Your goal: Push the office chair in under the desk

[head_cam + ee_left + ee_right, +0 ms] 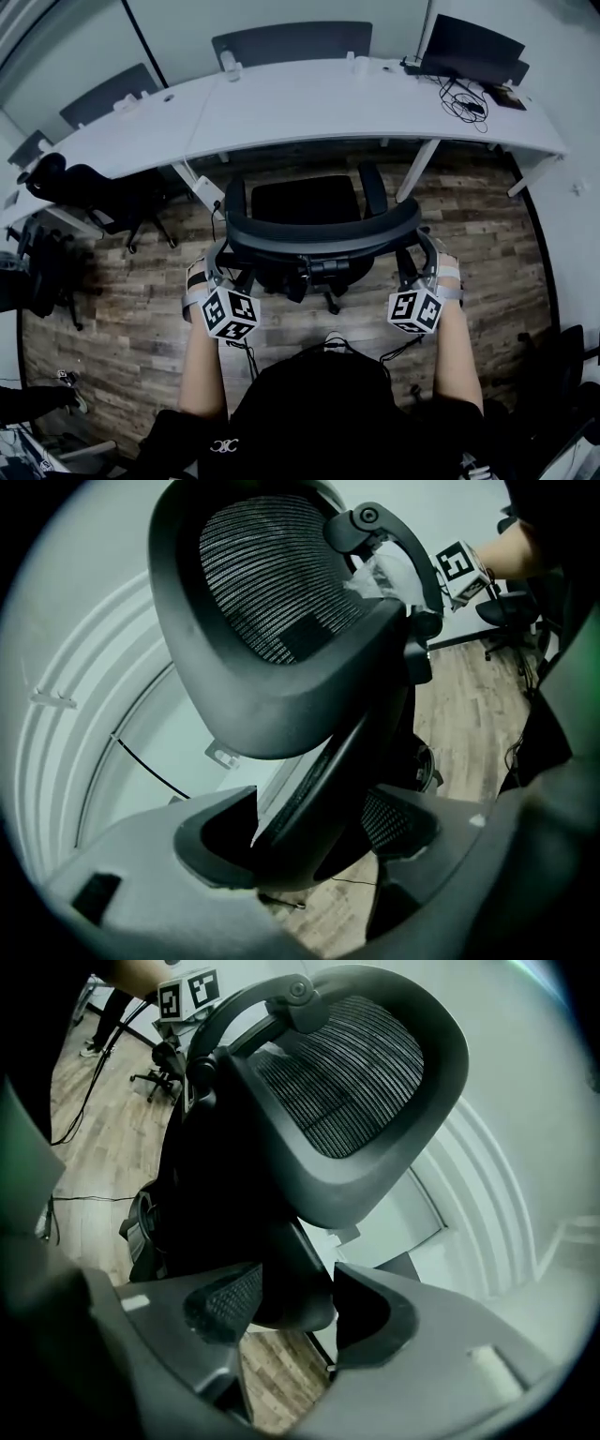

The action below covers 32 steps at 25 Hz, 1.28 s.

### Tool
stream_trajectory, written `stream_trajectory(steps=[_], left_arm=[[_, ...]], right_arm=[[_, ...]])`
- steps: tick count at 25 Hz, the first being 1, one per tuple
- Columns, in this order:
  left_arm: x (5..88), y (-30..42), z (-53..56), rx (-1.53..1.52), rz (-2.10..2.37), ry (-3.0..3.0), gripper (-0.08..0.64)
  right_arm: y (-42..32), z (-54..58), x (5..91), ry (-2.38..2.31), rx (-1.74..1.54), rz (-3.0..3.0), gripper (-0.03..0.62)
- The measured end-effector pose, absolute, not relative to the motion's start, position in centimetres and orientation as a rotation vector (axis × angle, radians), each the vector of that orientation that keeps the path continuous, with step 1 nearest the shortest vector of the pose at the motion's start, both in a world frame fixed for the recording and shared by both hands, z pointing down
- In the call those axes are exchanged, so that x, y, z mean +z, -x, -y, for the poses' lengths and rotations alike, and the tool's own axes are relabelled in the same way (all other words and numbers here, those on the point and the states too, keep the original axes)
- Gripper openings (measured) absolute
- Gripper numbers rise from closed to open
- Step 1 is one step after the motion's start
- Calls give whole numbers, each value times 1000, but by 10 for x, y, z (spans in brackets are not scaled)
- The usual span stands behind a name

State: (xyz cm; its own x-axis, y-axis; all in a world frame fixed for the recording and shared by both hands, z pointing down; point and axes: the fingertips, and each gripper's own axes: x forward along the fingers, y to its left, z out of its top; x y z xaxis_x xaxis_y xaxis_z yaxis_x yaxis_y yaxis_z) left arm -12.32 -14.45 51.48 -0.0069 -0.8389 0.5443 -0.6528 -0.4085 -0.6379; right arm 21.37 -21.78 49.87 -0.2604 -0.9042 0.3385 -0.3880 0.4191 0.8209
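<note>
office chair [305, 202]: black, fine mesh weave on the backrest | desk [309, 103]: white | floor [141, 314]: grey-brown wood-plank pattern | marker cubes [231, 314]: white faces with black square patterns | person's top [319, 403]: black

Wood-plank floor [487, 244], pale walls [394, 23], spare black chair [94, 192] at left.
</note>
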Motion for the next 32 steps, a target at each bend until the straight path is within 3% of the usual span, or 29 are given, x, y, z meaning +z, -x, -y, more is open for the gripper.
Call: stream_trajectory(steps=[32], left_arm=[[514,214,251,-1366,-1582,2037,342]], right_arm=[[-126,314,499,-976,-783,1928,235]])
